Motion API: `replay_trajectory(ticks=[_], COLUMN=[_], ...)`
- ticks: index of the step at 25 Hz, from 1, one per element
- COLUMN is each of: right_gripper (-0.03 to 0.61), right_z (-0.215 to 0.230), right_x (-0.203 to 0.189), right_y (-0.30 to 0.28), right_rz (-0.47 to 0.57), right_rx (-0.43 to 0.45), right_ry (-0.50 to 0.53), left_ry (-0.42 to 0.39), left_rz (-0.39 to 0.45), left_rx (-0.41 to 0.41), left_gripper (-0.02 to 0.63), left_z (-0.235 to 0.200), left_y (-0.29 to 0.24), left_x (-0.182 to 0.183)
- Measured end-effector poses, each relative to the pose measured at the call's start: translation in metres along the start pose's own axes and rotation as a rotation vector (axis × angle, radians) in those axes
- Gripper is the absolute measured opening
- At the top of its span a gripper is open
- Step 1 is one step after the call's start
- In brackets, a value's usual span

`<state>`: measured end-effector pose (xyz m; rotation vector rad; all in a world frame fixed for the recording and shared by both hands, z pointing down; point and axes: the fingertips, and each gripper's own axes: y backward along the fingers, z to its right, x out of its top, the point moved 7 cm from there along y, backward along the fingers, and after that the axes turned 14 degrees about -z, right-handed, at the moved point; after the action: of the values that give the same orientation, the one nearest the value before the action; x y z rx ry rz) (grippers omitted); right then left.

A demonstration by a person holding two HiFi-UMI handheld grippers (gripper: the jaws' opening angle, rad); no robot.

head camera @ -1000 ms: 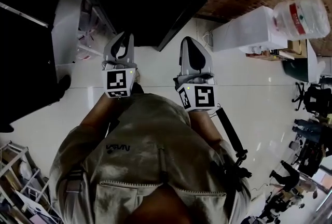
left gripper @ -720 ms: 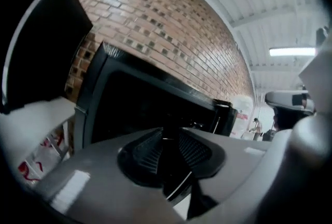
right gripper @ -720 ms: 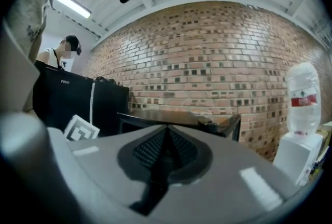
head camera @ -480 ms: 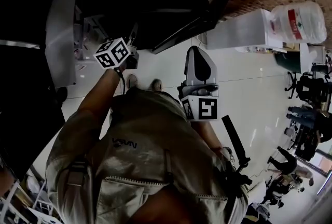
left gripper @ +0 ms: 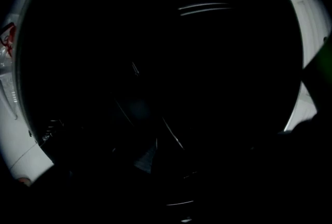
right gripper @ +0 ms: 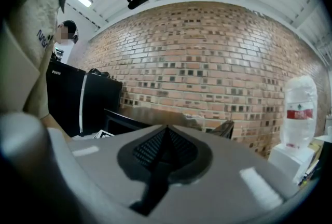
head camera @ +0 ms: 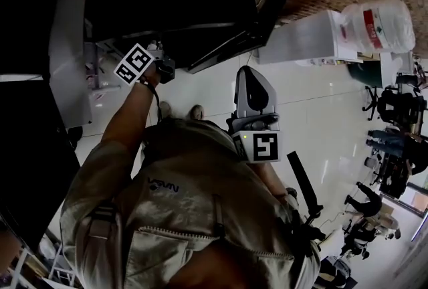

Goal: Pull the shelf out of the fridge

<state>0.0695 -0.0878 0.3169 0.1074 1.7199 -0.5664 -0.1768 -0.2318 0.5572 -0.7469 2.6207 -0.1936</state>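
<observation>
The black fridge [head camera: 174, 0] stands open ahead, its door's white inner side [head camera: 67, 47] swung out to the left. My left gripper [head camera: 166, 61] reaches to the fridge's dark opening at the end of an outstretched arm. Its own view is almost black: only a thin pale edge [left gripper: 205, 8] and faint pad outlines show. Its jaws are opening, and I see nothing between them. No shelf can be made out in the dark interior. My right gripper [head camera: 250, 77] is held in front of the chest, away from the fridge, jaws shut and empty [right gripper: 165, 130].
A white water dispenser [head camera: 301, 37] with a large bottle [head camera: 371, 23] stands to the right by the brick wall [right gripper: 207, 62]. Office chairs and people [head camera: 394, 120] are at far right. A wire rack [head camera: 40, 267] sits at lower left. The pale floor [head camera: 321, 114] shines.
The left gripper went from beside the right one, in front of the chest, up and left to the fridge opening. The right gripper hardly moved.
</observation>
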Motion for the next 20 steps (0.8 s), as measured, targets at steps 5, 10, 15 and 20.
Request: replay_trajectory(ticks=[5,10,15,20], right_gripper=[0.0,0.0,0.0,0.0], right_z=[0.0,-0.005,-0.011,-0.009], right_x=[0.0,0.003,-0.004,-0.028], right_y=[-0.007,-0.024,-0.058,-0.087], right_rz=[-0.014,-0.007,-0.027,-0.062], right_rx=[0.02,0.072,0.133,0.124], right_ry=[-0.005,-0.021,-0.036,-0.067], left_ry=[0.009,-0.001,0.0,0.001], left_rz=[0.036,0.032,0.044,0.054], left_rx=[0.0,0.008,0.028,0.02], left_gripper=[0.172,0.144,0.084,0.081], left_z=[0.001,0.005,0.001,0.003], left_y=[-0.015,-0.031,-0.035,-0.039], left_x=[0.016,0.025,0.026,0.027])
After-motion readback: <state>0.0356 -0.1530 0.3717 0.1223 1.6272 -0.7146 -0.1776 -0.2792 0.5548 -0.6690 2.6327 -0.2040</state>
